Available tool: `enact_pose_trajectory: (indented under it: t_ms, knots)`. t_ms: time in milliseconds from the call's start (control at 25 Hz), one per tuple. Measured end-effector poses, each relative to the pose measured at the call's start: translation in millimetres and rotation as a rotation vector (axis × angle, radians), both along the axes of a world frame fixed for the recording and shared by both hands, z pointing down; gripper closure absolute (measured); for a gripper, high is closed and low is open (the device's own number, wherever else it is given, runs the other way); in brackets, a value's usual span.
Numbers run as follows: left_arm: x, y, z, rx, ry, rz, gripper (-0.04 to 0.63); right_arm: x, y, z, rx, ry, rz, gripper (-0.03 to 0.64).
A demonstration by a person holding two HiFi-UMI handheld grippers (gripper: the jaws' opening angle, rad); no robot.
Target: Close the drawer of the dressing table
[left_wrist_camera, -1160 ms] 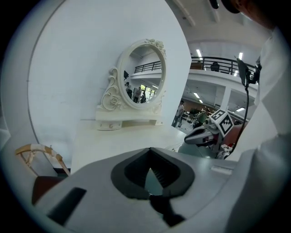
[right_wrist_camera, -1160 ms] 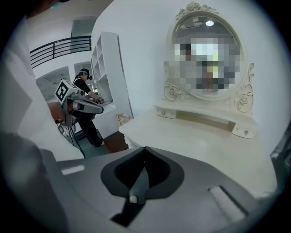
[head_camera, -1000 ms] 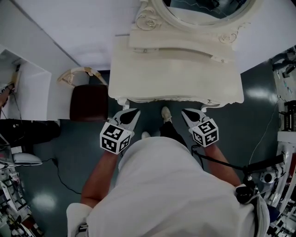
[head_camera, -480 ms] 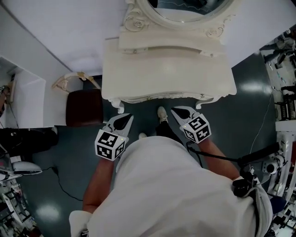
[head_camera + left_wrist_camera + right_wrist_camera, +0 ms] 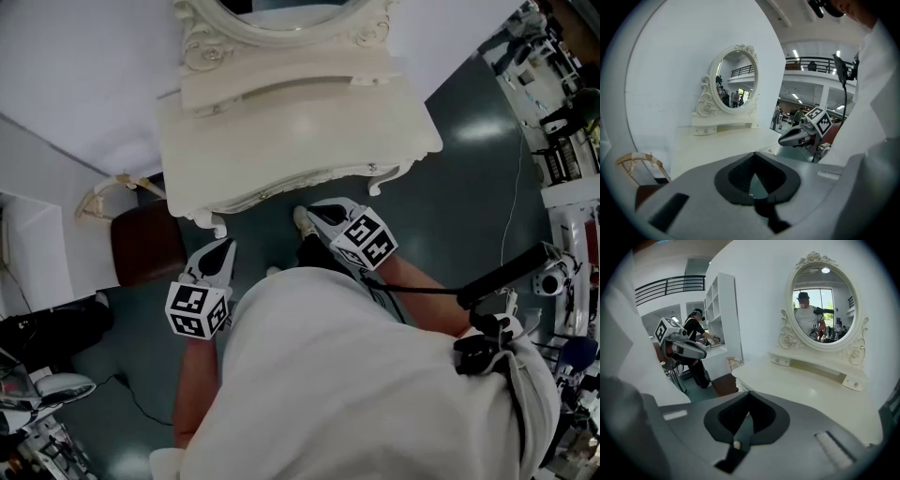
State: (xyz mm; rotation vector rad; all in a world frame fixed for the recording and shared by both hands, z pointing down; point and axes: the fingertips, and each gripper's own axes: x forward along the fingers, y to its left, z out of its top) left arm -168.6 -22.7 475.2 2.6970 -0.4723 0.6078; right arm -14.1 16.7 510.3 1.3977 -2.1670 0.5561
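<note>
Head view looks down on the cream-white carved dressing bench (image 5: 300, 131), which stands against the white wall with an oval mirror in a scrolled frame (image 5: 281, 28) at its back. A dark brown padded stool (image 5: 145, 246) sits just beside its left end. Nothing juts out past the scalloped front edge (image 5: 281, 192), though from above the drawer face itself is hidden under the top. I would judge the drawer already pushed home, or nearly so, with little left to do. The small knobbed drawer (image 5: 780, 361) under the mirror, seen in the right gripper view, also sits flush.

The bench's long axis runs across the head view, tilted from lower left up to upper right. Its front faces the person standing before it.

The left tongs (image 5: 223, 248) and right tongs (image 5: 319, 211) hang near the front edge, apart from it. Both are closed, with nothing between their jaws.
</note>
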Motion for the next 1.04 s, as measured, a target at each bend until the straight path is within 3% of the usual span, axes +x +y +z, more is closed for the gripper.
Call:
enact_pose_trajectory:
  t_ms: [760,1040]
  knots:
    - [46,-9,9,-0.033,-0.036,0.063,0.592,45,4,9,-0.028,-0.004,0.052,0.617]
    - [94,-20,10,-0.05,-0.044,0.119,0.592,95,6,11,-0.052,0.003,0.121,0.617]
